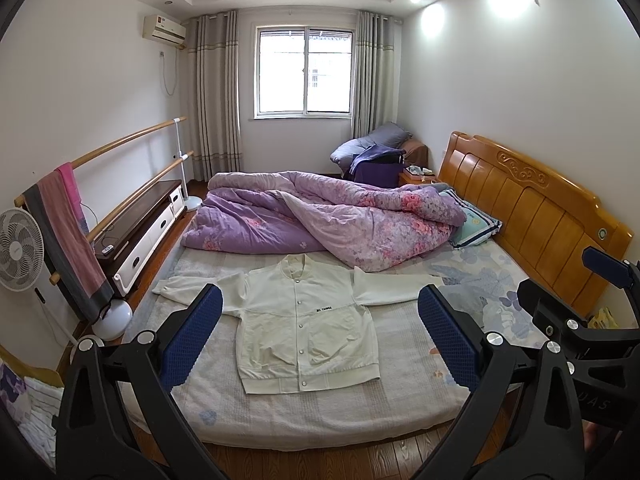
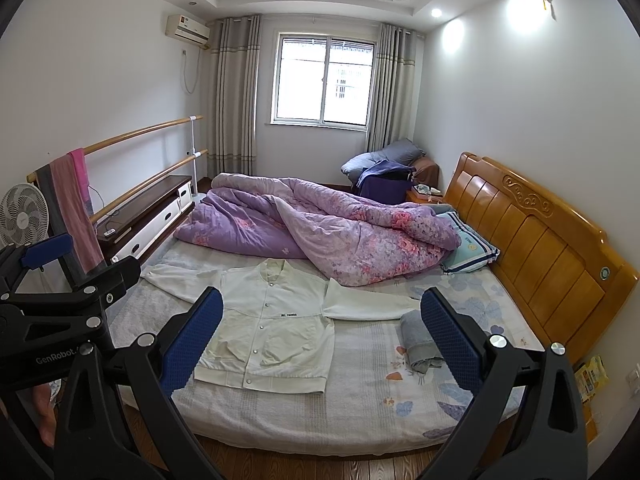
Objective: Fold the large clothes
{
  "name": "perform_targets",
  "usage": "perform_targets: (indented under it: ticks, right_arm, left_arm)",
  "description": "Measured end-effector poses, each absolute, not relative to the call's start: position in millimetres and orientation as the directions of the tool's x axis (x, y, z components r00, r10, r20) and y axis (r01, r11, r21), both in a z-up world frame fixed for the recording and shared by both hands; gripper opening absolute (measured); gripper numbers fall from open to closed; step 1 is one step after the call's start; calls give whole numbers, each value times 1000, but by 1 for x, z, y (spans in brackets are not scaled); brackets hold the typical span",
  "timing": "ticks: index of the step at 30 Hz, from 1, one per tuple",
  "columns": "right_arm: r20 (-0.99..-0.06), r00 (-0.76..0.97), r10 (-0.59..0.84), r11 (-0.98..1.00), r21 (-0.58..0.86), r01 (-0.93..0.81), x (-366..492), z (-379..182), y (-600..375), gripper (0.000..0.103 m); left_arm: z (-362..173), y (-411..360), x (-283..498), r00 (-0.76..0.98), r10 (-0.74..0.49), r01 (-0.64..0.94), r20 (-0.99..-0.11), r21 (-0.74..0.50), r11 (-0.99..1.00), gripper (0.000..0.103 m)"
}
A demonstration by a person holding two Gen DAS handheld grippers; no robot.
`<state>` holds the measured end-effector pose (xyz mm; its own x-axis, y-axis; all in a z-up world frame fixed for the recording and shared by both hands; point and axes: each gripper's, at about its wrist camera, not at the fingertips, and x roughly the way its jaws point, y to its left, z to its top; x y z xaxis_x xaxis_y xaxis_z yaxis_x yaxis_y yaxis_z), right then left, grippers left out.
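A white button-up jacket (image 1: 304,320) lies flat and face up on the bed, sleeves spread out to both sides; it also shows in the right wrist view (image 2: 272,328). My left gripper (image 1: 320,336) is open and empty, held above the bed's near edge in front of the jacket. My right gripper (image 2: 322,336) is open and empty too, at about the same height, just to the right of the left one. The right gripper's side shows at the right edge of the left wrist view (image 1: 592,320).
A rumpled purple floral quilt (image 1: 320,216) fills the far half of the bed. A small folded grey cloth (image 2: 418,340) lies right of the jacket. A wooden headboard (image 1: 532,208) stands at right. A fan (image 1: 18,250), ballet barre with towels (image 1: 68,240) and low cabinet (image 1: 140,232) line the left wall.
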<state>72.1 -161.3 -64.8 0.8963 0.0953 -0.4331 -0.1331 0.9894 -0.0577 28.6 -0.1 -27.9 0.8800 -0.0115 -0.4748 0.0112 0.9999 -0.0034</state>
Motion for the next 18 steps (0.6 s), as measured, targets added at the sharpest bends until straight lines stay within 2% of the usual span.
perform_targets:
  ticks: [18]
  right_arm:
    - [-453,890,47,995,-59,-83,66,-60,-147,96]
  left_arm:
    - [-37,8,29,868,-59,58,-492,-17,998,98]
